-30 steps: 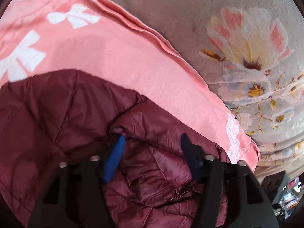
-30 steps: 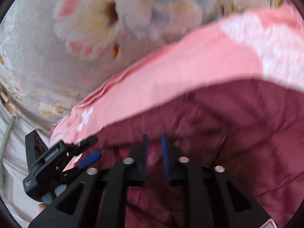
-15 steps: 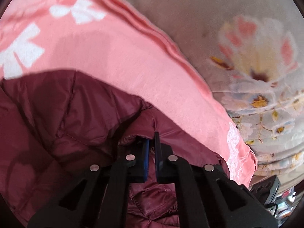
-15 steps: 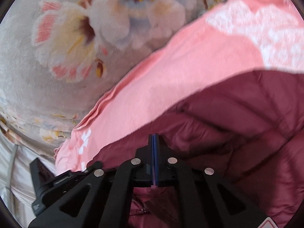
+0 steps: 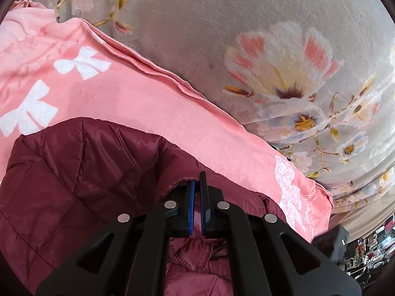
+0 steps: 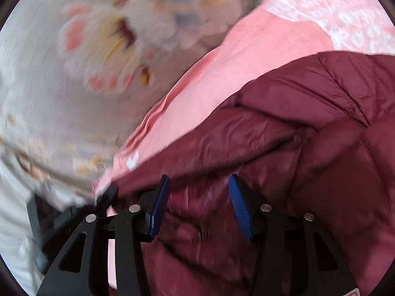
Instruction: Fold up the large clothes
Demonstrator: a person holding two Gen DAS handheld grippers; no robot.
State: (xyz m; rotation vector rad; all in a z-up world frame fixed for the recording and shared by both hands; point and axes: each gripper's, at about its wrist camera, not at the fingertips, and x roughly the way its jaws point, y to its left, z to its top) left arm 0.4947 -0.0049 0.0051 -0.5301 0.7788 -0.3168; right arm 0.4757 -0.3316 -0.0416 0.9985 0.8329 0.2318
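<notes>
Left gripper [image 5: 196, 185]: fingers clamped on a hem fold of the maroon puffer jacket [image 5: 74, 172].
Right gripper [image 6: 198, 185]: fingers apart and opening, jacket [image 6: 308, 135] beneath and between them, unpinched.
Beyond fingers: pink blanket [image 5: 135, 93], then floral blanket [image 5: 222, 24].

Right wrist view smeared by motion: flowers on the grey floral blanket [image 6: 74, 79] reduced to streaks. Maroon quilted jacket [image 6: 284, 148] cut off at the right and lower edges there, stitching beside the right tool [image 6: 198, 182] too blurred to read. Black object left of that tool [image 6: 49, 222] unidentifiable. In the left wrist view, jacket edge hidden between the pressed pads of the left tool [image 5: 197, 185]. Pink blanket [image 5: 148, 103] under the jacket cropped at left. Clutter beyond the blanket's lower right corner [image 5: 370, 246] too small to name.
</notes>
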